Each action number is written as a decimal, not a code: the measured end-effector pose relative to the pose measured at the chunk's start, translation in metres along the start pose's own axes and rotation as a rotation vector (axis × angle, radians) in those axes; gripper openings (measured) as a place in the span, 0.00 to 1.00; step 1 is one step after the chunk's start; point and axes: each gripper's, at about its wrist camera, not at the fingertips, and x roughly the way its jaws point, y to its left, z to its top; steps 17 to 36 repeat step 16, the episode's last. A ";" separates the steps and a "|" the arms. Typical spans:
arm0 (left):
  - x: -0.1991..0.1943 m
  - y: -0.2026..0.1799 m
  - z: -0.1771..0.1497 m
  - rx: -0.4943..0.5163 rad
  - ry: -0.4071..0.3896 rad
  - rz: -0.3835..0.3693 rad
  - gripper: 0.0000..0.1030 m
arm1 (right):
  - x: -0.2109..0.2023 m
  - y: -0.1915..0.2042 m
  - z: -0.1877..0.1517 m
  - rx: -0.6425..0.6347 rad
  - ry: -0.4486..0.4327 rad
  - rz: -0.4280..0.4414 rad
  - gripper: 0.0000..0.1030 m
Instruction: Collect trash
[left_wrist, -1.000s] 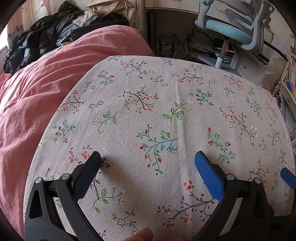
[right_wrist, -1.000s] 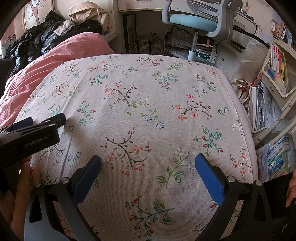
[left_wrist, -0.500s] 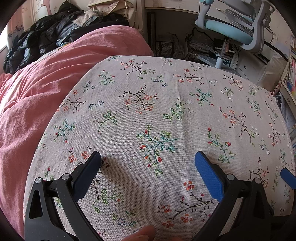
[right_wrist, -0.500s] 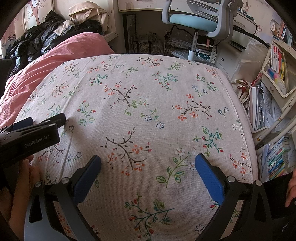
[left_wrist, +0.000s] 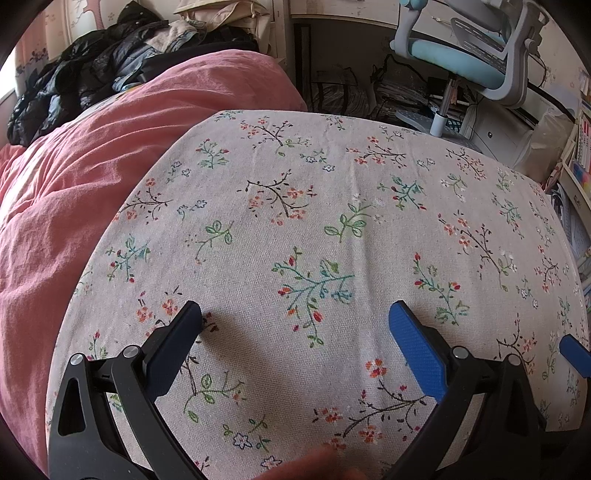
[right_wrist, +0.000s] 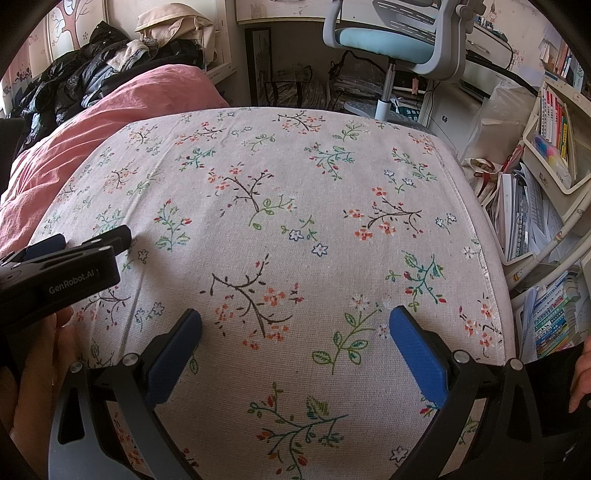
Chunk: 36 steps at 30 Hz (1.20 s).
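Note:
No trash shows in either view. My left gripper (left_wrist: 295, 314) is open and empty, held low over a floral tablecloth (left_wrist: 332, 206). My right gripper (right_wrist: 295, 321) is open and empty too, over the same cloth (right_wrist: 280, 177). The left gripper's black body (right_wrist: 62, 269) shows at the left edge of the right wrist view, and a blue tip of the right gripper (left_wrist: 574, 356) shows at the right edge of the left wrist view.
A pink duvet (left_wrist: 92, 177) lies left of the table, with dark jackets (left_wrist: 74, 81) piled behind it. A blue office chair (right_wrist: 391, 40) stands beyond the far edge. Shelves of books and papers (right_wrist: 535, 206) stand to the right.

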 end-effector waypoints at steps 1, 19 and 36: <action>-0.001 0.000 -0.001 0.005 0.000 -0.007 0.94 | 0.000 0.000 0.000 0.000 0.000 0.000 0.94; -0.001 -0.002 -0.002 0.028 -0.001 -0.022 0.95 | 0.000 0.000 0.000 0.000 0.000 0.000 0.94; -0.001 -0.002 -0.002 0.028 -0.001 -0.022 0.95 | 0.000 0.000 0.000 0.000 0.000 0.000 0.94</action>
